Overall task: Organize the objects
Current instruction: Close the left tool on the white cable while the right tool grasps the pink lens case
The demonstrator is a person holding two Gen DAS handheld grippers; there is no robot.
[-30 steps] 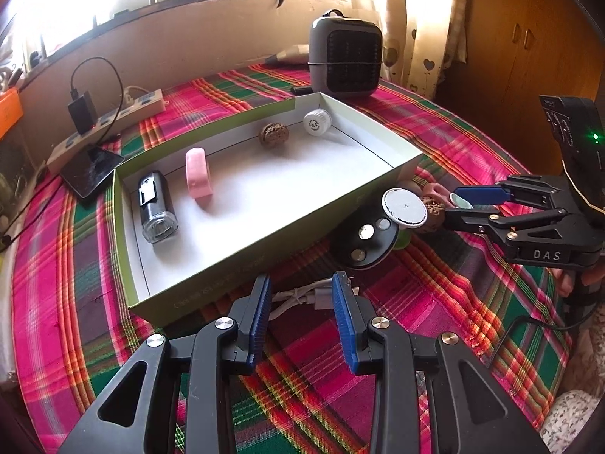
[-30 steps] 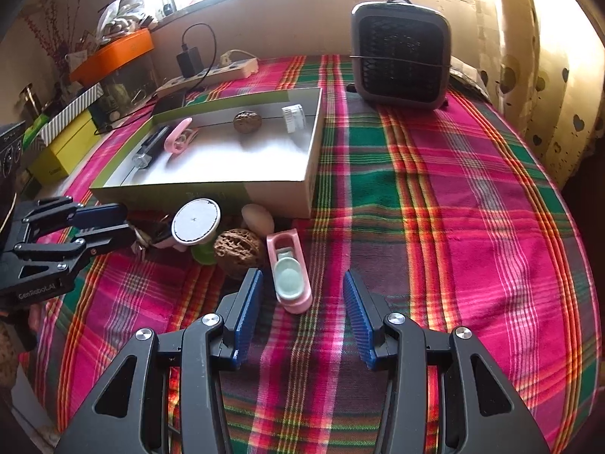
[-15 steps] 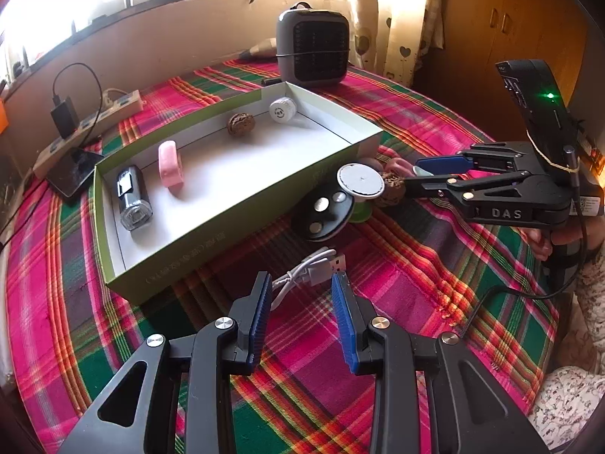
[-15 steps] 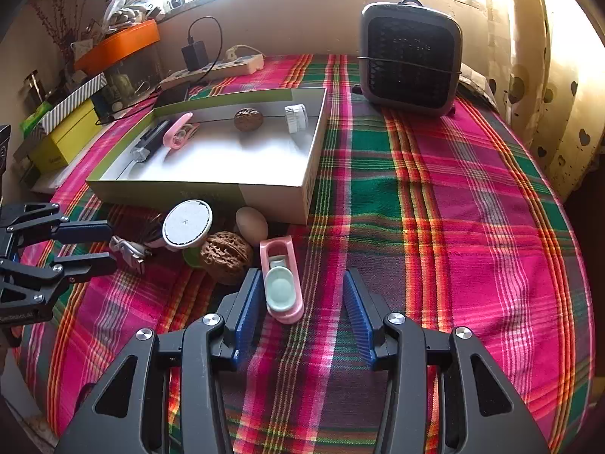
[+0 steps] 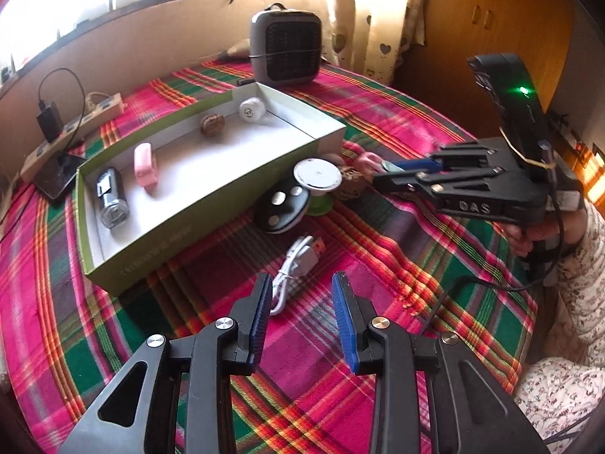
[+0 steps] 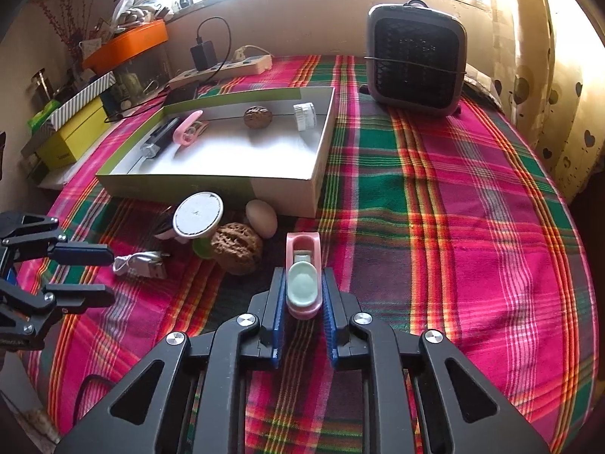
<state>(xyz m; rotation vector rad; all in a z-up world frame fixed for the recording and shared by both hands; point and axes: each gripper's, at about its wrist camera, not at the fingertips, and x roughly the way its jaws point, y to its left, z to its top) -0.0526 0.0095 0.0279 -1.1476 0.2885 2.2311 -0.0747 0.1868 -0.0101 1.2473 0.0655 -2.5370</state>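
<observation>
My right gripper (image 6: pixel 302 302) is closing tight on a pink case with a mint-green oval insert (image 6: pixel 302 283), its blue pads pressing both sides. The case lies on the plaid cloth. My left gripper (image 5: pixel 302 280) is open and holds nothing; a white USB cable (image 5: pixel 298 265) lies just ahead of its left finger. A shallow green-and-white box (image 5: pixel 211 204) holds a walnut (image 5: pixel 212 125), a white cap (image 5: pixel 251 109), a pink clip (image 5: pixel 144 163) and a silver-black cylinder (image 5: pixel 111 202). A white disc (image 6: pixel 198 215), a walnut (image 6: pixel 236 247) and an egg (image 6: pixel 261 217) lie beside the box.
A grey fan heater (image 6: pixel 416 60) stands behind the box. A power strip (image 5: pixel 75 125) with a charger and a dark phone (image 5: pixel 56 176) lie at the far left. A black oval remote (image 5: pixel 281 204) leans by the box. Stacked boxes (image 6: pixel 72 132) stand beyond the table's left edge.
My right gripper's jaws have shut on the pink case, which earlier lay loose between them. The left gripper has drawn back from the box, so the cable now lies farther ahead of it.
</observation>
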